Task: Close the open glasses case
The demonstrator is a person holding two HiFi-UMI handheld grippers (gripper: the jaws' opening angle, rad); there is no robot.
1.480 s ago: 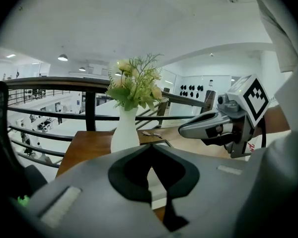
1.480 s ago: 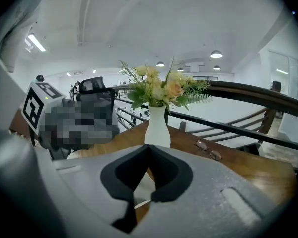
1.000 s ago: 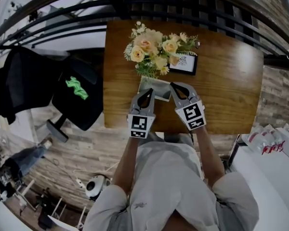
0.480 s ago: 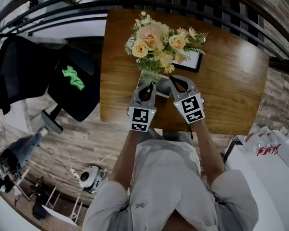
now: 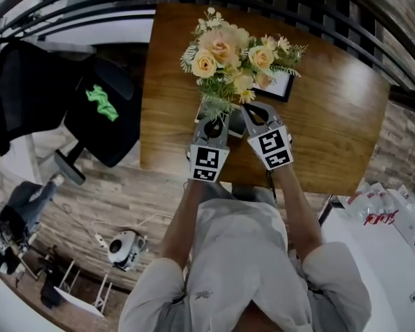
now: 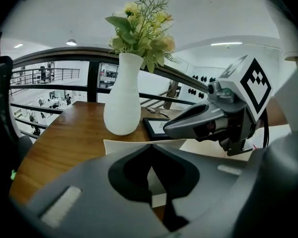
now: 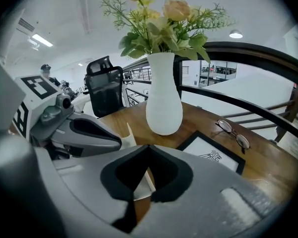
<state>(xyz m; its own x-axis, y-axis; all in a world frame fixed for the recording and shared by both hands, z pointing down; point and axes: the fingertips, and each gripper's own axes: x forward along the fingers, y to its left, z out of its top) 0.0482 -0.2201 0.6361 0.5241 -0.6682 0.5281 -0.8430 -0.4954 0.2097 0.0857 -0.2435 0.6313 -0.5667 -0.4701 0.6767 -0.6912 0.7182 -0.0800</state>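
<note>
Meeting at their tips with nothing pinched between them, the fingers (image 6: pixel 79 182) of the left gripper (image 6: pixel 149 148) sat at the upper edge of the open white hard-shell glasses case (image 6: pixel 120 147). Whether they touched it could not be told. Its raised lid faced them broadside, the long axis running across their line of reach. The right gripper (image 7: pixel 148 148) had its fingers (image 7: pixel 213 182) pressed together too, empty, and saw that same lid edge-on, standing just to its left. From above, the case lay near the front edge of the brown wooden bench (image 5: pixel 332 116), under the left tips, with the right ones just beside it. The left gripper therefore looked nearer and squarer for tipping the lid down. Beyond stood a white ceramic vase of yellow flowers (image 6: pixel 122 95), a black-framed picture (image 7: pixel 213 155) and wire-rimmed spectacles (image 7: pixel 233 133) lying apart on the wood.
</note>
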